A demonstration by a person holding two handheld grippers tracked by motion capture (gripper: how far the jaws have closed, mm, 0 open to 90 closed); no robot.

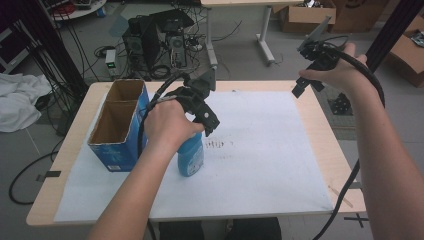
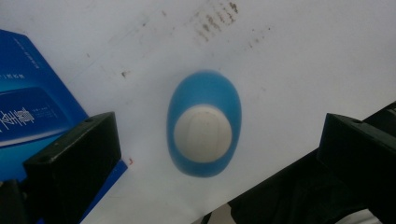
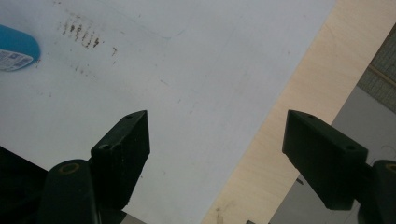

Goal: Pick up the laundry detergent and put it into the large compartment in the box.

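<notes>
Right now we judge the step to be the approach: our left tongs (image 2: 205,154) hang directly above the blue bottle (image 1: 192,156), which stands upright on the white sheet (image 1: 260,150) of the desk (image 1: 327,145), just beside the blue carton (image 1: 117,125). From the left gripper view its white cap (image 2: 202,133) sits between the wide-spread jaws, touching neither. Next we would need to lower straight down and close around the neck. Our right tongs (image 3: 217,154) are raised over the desk's far right edge, also wide apart and holding nothing.
</notes>
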